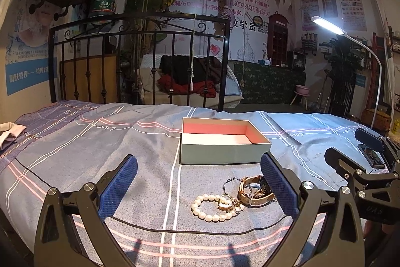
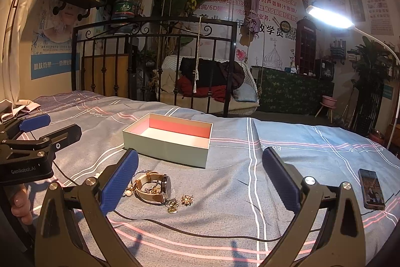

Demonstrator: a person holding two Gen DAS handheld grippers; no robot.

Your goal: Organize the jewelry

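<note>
An open pale green box [image 1: 225, 142] with a pink inside stands empty on the bed; it also shows in the right wrist view [image 2: 170, 139]. In front of it lies a jewelry pile: a pearl bracelet [image 1: 212, 208], a tan-strap watch [image 1: 252, 192], gold pieces and a thin chain. In the right wrist view the watch [image 2: 153, 188] and small gold pieces [image 2: 180, 202] lie near the left finger. My left gripper [image 1: 198, 182] is open and empty above the pile. My right gripper [image 2: 200, 179] is open and empty, right of the pile.
A phone [image 2: 371, 188] lies on the bedspread at the right. A black cable [image 2: 200, 233] runs across the bed in front. A black iron bed frame [image 1: 140, 59] stands behind the box. A white lamp [image 2: 330, 16] shines at the right.
</note>
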